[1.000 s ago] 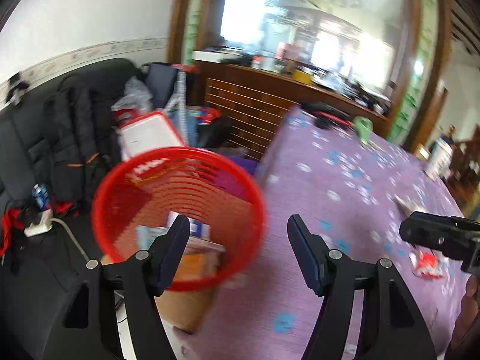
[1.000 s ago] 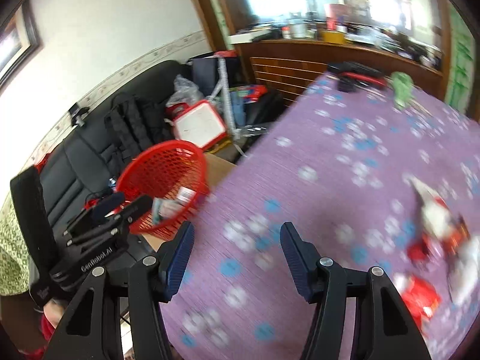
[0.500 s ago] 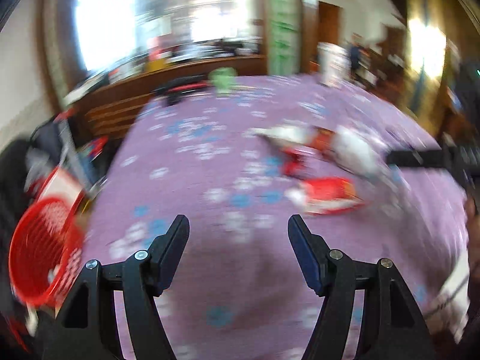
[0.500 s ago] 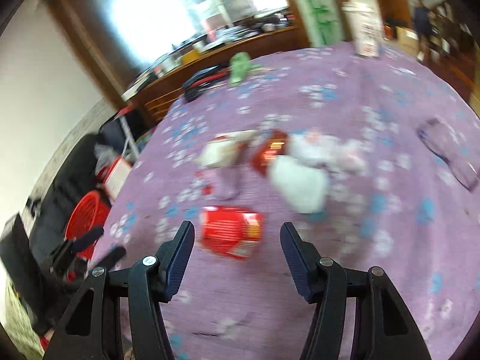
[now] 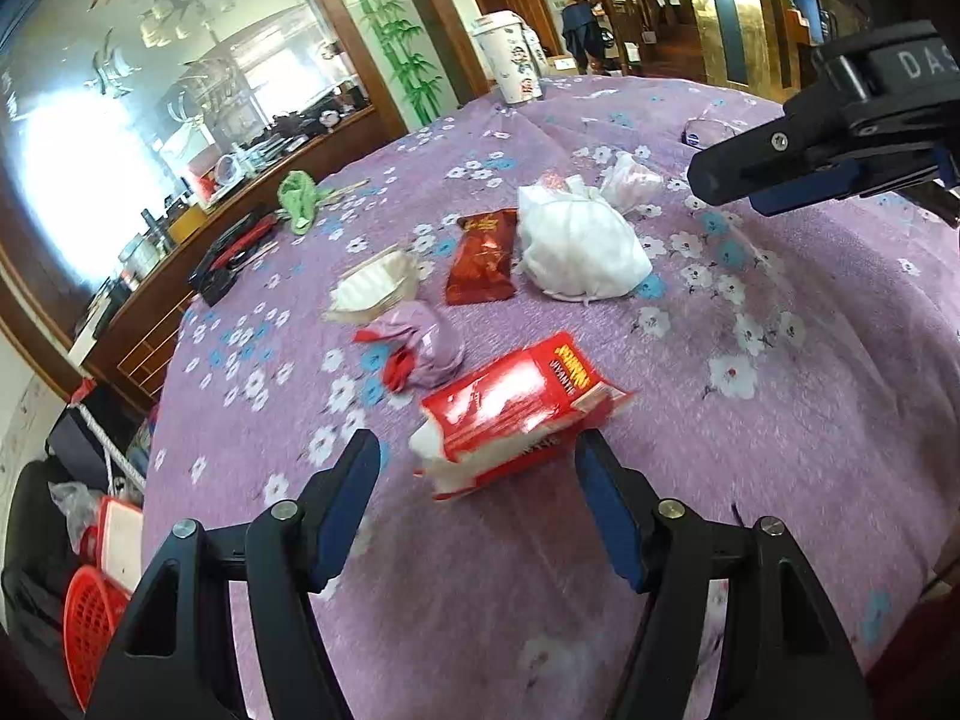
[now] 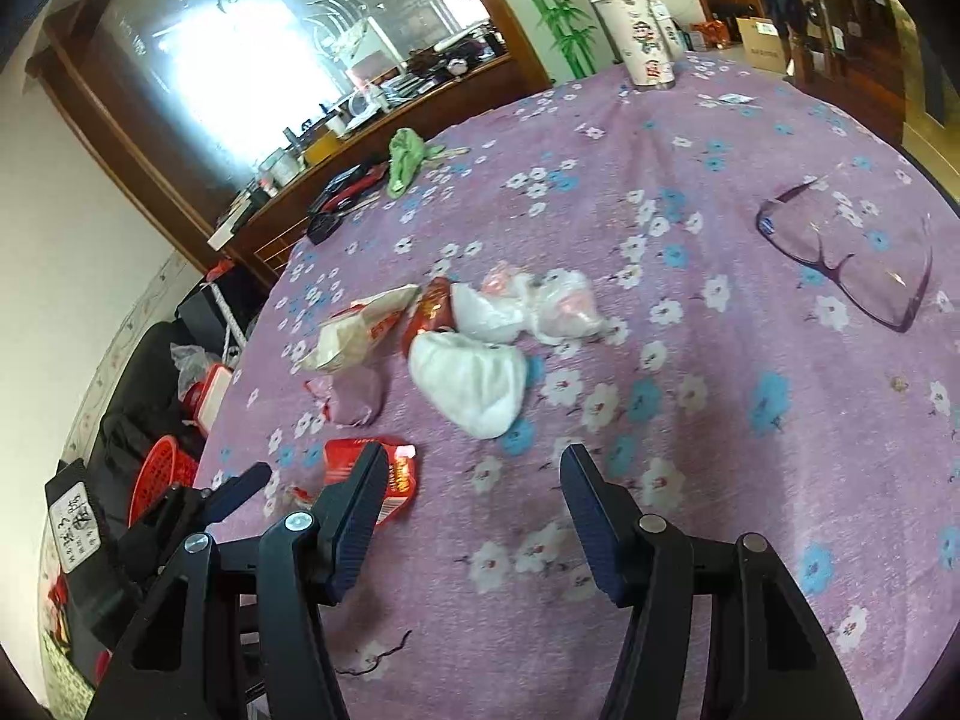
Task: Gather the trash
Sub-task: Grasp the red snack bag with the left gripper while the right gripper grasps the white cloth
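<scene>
On the purple tablecloth (image 5: 780,420), the red carton (image 5: 516,408) lies just ahead of the left gripper (image 5: 477,468), jaws wide and empty. Right gripper (image 6: 468,480) likewise wide. Advance low, straddle the carton's body, then close.

Two red wrappers (image 5: 516,402) (image 5: 483,255), three white wads (image 5: 579,240) (image 5: 630,180) (image 5: 372,291), one basket (image 5: 90,618).

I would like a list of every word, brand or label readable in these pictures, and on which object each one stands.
"DAS": white letters on the right gripper, cut off by the picture edge.
"JIVANIE" (uncertain): on the red snack packet; its larger yellow word is too blurred.
Dark red wrapper: gold print, unreadable.
White cup: cartoon figures, no legible text.
Left gripper: its white label has characters too small to read.
</scene>
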Tool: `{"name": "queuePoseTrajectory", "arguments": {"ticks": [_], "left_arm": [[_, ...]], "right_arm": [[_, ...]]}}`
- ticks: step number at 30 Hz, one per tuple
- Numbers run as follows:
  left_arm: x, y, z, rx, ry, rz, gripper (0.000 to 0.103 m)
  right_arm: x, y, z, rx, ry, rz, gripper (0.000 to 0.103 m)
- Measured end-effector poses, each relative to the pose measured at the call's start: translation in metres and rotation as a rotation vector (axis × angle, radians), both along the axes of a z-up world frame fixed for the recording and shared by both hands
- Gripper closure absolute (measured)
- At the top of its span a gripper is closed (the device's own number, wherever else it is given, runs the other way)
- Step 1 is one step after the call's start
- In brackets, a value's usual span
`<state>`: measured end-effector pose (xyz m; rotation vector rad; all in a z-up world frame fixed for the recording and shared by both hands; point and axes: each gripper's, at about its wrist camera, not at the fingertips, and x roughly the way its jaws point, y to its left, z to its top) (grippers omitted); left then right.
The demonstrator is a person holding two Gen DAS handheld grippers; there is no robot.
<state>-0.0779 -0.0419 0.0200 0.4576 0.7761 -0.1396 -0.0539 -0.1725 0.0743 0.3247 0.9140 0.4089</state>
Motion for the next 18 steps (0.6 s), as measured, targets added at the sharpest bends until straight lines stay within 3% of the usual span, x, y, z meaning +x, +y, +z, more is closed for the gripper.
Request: {"name": "queuePoseTrajectory", "arguments": {"ticks": [2,8,13,18], "left_arm": [[0.008,-0.004,-0.004,-0.011,0.032,-0.005,0.063],[0.02,-0.004,-0.014,-0.071,0.089,0.011,0.094],[0.025,0.008,-0.014,-0.159,0.106,0.054,0.096],[0.024,0.023,-0.01,-0.263,0.123,0.077,0.098]], "right_arm": [[0.003,-0.001,-0.002,-0.003,0.003,-0.009,0.039],[0.019,0.008,-0.008,-0.039,0.016,-0.013,0.039],[0.032,0.02,-0.008,-0.087,-0.007,-0.022,0.029],[0.048,0.041,-0.018,-0.15,-0.008,0.005,0.028]]}}
